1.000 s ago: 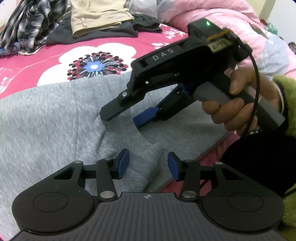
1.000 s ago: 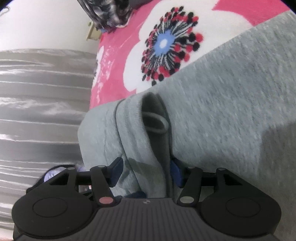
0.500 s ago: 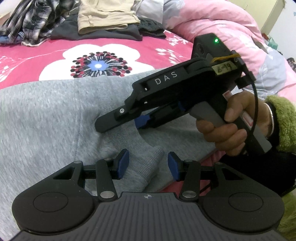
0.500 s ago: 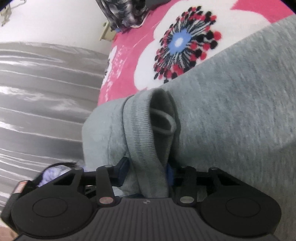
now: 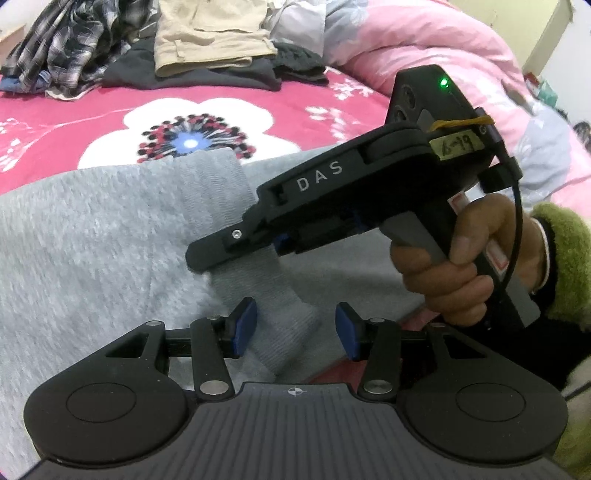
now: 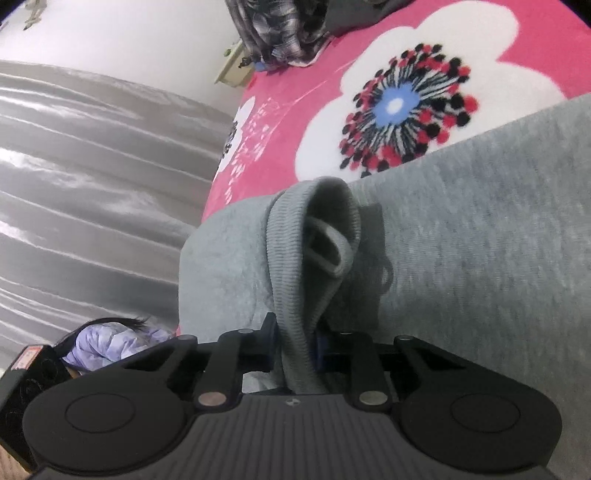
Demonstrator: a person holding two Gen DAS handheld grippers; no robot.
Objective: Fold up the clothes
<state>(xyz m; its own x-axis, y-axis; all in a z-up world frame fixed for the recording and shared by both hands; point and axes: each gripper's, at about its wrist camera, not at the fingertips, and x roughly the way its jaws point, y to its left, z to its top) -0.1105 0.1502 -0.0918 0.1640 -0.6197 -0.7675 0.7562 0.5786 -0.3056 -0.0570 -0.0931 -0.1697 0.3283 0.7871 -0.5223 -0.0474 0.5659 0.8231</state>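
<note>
A grey sweatshirt [image 5: 92,236] lies spread on a pink flowered bedspread [image 5: 74,122]. Its ribbed cuff [image 5: 280,325] lies between the blue pads of my left gripper [image 5: 295,328], which is open around it. My right gripper [image 6: 295,345] is shut on the ribbed edge [image 6: 295,280] of the same sweatshirt and lifts it; a drawstring loop [image 6: 327,251] hangs in the fold. In the left wrist view the right gripper [image 5: 273,240] shows just above and beyond my left one, held by a hand.
A pile of clothes, plaid [image 5: 62,48], beige [image 5: 210,33] and dark, lies at the far side of the bed. A pink duvet [image 5: 424,48] is at the right. A silver curtain [image 6: 92,184] hangs beside the bed.
My right gripper has closed on the ribbed edge and pulled it up and nearer to the left gripper. The left gripper has stayed open around the cuff.
</note>
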